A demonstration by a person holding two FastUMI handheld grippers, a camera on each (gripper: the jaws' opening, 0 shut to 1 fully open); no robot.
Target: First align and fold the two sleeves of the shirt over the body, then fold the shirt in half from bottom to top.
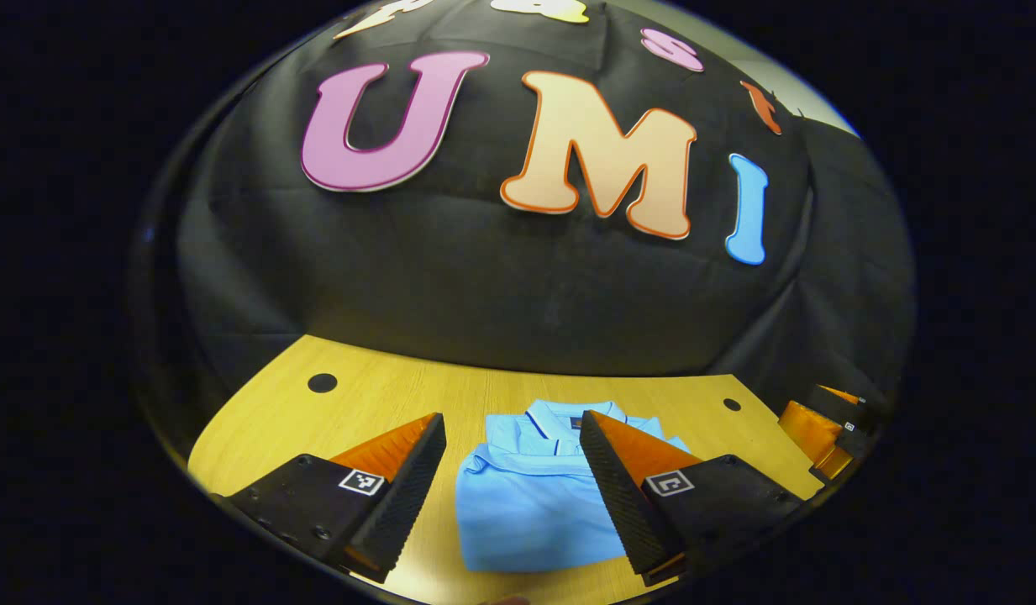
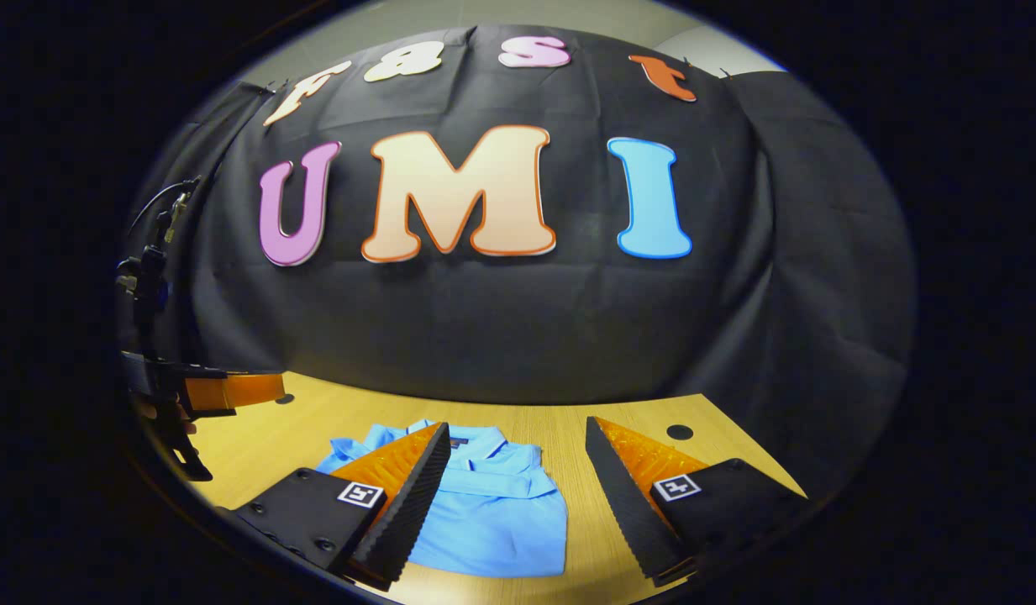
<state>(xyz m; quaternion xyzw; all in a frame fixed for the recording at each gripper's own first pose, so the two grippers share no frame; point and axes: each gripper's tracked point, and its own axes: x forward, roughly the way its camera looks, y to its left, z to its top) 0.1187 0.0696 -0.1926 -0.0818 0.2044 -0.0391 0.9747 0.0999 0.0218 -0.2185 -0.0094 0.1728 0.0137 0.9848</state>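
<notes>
Blue polo shirt (image 1: 526, 504) lies folded on the wooden table (image 1: 383, 395). Left gripper (image 1: 512, 470) and right gripper (image 2: 518, 479) jaws spread, empty. Risk: snagging fabric undoes both folds.

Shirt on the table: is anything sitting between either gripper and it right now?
Nothing visible. The shirt lies folded on the bare table, straight ahead between the open fingers of the left gripper. In the right gripper view it lies just ahead of the open right gripper, with only table between.

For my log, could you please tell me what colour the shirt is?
The shirt is light blue, with a darker line along its collar; the left gripper view shows it best.
</notes>
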